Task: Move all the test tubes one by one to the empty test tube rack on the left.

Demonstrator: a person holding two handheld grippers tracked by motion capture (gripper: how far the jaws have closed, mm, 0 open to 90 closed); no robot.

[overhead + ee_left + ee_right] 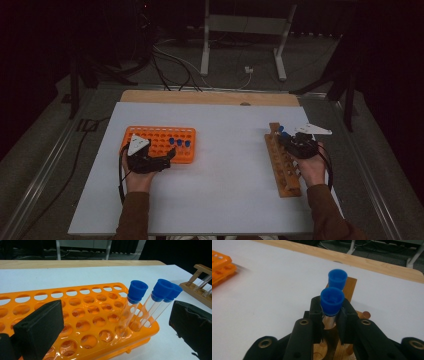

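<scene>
Test tube (329,317) looked thin, smooth and easy to break; right gripper (331,315) jaws squeezed it just under its blue cap (332,300), while left gripper (110,325) jaws stood open.

clamped tube (329,321) body hidden between jaws, wooden rack (348,287) mostly hidden behind them, orange rack (220,267) cut off

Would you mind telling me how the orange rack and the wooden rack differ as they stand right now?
The orange rack is a bright plastic grid with many rows of round holes; the wooden rack is a narrow brown strip with what looks like a single row. The orange rack lies crosswise beside the left claw, which is open; the wooden rack runs away from the person, where the right claw grips a tube. Both hold clear tubes with blue caps.
</scene>
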